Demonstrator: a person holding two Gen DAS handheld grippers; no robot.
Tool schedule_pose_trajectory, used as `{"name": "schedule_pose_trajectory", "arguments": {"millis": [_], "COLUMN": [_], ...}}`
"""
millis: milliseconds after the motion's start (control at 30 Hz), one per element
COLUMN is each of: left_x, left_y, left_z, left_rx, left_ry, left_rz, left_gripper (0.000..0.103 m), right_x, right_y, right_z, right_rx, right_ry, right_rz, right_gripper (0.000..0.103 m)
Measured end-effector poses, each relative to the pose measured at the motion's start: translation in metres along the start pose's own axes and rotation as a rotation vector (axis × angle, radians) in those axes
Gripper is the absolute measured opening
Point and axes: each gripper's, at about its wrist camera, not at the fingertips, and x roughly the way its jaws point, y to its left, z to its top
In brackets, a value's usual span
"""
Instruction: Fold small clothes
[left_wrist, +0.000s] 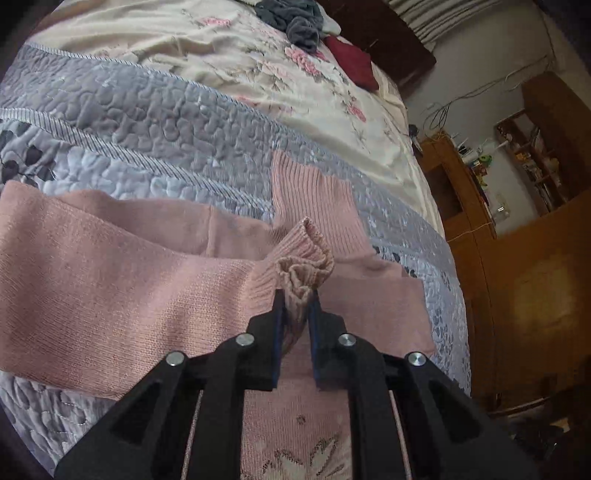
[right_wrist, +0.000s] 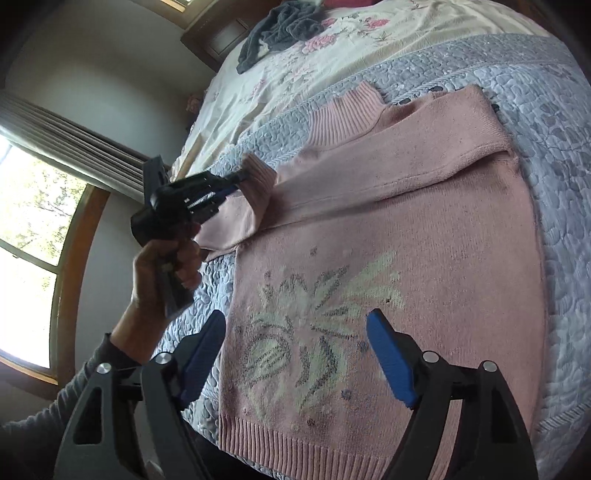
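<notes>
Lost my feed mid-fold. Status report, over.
Left gripper shut on pink sweater sleeve cuff. Right gripper open above the hem. Sweater flat on quilt. Nothing in the way.

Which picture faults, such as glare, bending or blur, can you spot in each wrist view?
Right wrist view: the window is blown out white, and straight frames bow from fisheye bending. Left wrist view: light is even, the left gripper shut on the pink cuff is sharp, and the wooden shelves curve near the edge.
</notes>
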Motion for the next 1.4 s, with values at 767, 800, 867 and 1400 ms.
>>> {"name": "schedule_pose_trajectory", "arguments": {"millis": [767, 800, 867, 1400], "left_x": [-0.092, -0.092, -0.093, -0.132], "left_y": [0.075, 0.075, 0.074, 0.057], "left_z": [-0.199, -0.199, -0.198, -0.192], "left_rx": [-0.353, -0.359, -0.363, -0.345], "left_ry": [-0.08, -0.078, -0.082, -0.106], "left_rz": [-0.205, -0.209, -0.206, -0.2], "left_gripper": [0.071, 0.071, 0.071, 0.071], "right_x": [0.245, 0.245, 0.241, 0.117], "right_y": [-0.042, -0.04, -0.033, 0.035], "right_z": [0.164, 0.164, 0.164, 0.208], "right_rx": [0.22, 0.213, 0.19, -0.051], "right_ry": [0.336, 0.342, 0.338, 0.188], "right_rz": [0.144, 0.141, 0.139, 0.083], "right_gripper": [0.037, 0.028, 0.015, 0.006]}}
